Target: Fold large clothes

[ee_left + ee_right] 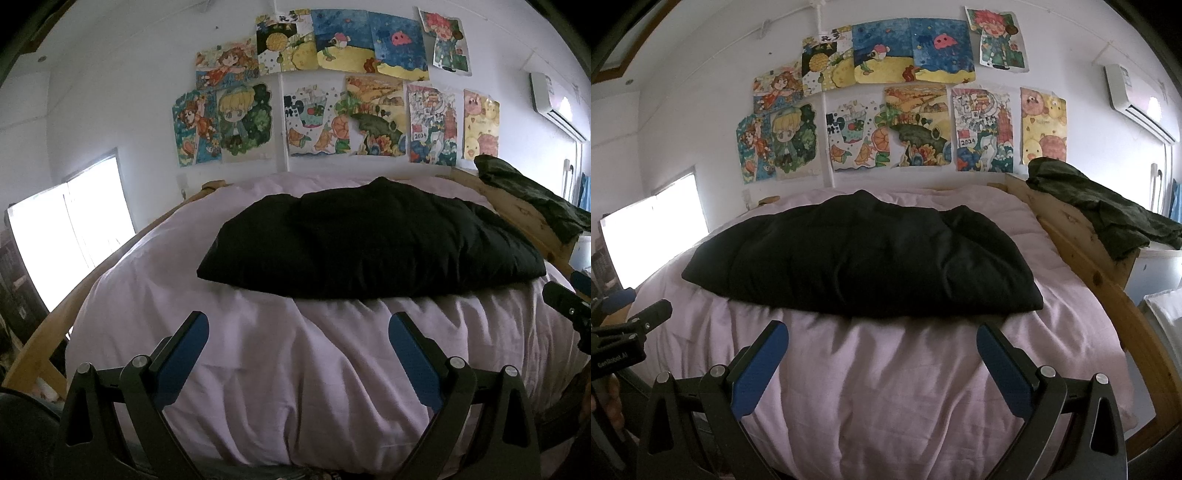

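Your left tool (298, 325) hangs over the near part of the bed with its two blue-padded fingers (183, 354) spread wide apart and nothing between them — only the pale pink bedcover (295, 387) shows in the gap. Your right tool (882, 334) is in the same state: fingers splayed, empty, above the same rumpled cover (886, 387).

The garment you are to fold, a large black piece of clothing (369, 240), lies on the bedcover beyond both tools, well clear of the fingertips. It rests as a thick, broad bundle running across the bed, its near edge fairly straight and its top surface creased; in the right wrist view the black clothing (864, 254) sits a little left of centre, and its right end looks bunched.

At the far left of the right wrist view you can see part of the left tool's body, and part of the right tool's body shows at the right edge of the left wrist view.

A dark green garment (1097, 199) is draped over the wooden bed frame (1078, 240) on the right — apart from the black one. Children's drawings (886, 99) cover the white wall behind the bed.
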Motion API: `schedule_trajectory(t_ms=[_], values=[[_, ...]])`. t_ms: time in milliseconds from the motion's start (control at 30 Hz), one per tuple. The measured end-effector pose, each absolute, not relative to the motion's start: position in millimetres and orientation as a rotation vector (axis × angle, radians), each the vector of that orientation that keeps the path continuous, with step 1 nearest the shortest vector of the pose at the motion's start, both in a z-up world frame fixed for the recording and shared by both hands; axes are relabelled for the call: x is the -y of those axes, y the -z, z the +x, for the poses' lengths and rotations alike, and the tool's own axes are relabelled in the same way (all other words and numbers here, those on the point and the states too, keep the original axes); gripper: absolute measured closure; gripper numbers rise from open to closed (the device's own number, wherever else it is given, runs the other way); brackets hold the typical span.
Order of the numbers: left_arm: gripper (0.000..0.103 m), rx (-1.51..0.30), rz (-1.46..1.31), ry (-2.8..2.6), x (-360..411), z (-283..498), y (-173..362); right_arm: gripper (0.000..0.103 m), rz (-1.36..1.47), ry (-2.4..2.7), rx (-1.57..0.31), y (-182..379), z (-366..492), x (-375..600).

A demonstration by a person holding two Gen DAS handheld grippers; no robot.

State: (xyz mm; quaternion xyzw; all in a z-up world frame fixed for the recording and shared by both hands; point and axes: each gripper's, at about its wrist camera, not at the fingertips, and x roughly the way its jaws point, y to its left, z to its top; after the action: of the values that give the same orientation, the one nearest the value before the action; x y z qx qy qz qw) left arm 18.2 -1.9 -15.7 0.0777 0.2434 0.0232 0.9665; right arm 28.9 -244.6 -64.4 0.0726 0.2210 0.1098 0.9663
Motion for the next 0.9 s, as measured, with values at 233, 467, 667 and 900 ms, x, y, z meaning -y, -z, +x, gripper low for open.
schedule_trajectory(t_ms=[233, 467, 667, 900], values=[[0.007, -0.493, 0.161, -0.047, 0, 18, 17, 0.0, 0.149, -0.222, -0.447, 64, 29, 245], [0.007, -0.493, 0.167, -0.057, -1, 18, 17, 0.0, 0.149, -0.223, -0.448, 64, 29, 245], [0.007, -0.501, 0.184, -0.09, -4, 15, 26, 0.0, 0.15, -0.221, -0.448, 64, 29, 244], [0.007, -0.497, 0.189, -0.095, -4, 12, 27, 0.0, 0.15, -0.221, -0.449, 64, 29, 244]])
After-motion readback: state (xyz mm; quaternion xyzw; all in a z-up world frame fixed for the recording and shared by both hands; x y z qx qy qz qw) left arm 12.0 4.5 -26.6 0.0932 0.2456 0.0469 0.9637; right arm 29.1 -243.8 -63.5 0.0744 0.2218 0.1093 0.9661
